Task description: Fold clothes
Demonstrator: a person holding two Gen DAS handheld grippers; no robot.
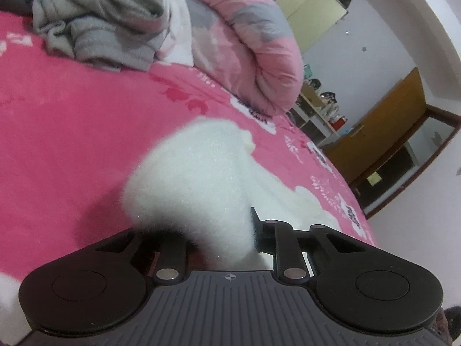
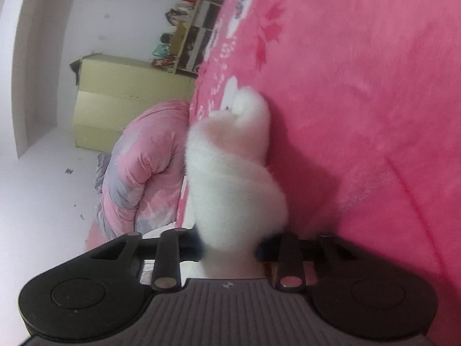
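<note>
Both grippers pinch the fluffy white garment (image 1: 198, 178): the left gripper (image 1: 222, 242) and the right gripper (image 2: 230, 245) each have fleece bunched between their jaws, near the bed's (image 1: 72, 144) edge. Best keep both grips level and the cloth taut, so the fold lands square

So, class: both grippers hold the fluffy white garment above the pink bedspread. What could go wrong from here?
1. The white garment is thick and fuzzy and hides the fingertips of the left gripper and the right gripper, so the grip depth is unclear; it might slip out.
2. It hangs bunched and twisted, so laying it on the pink bedspread may trap creases.
3. The grey clothes pile and rolled quilt limit spreading room.
</note>
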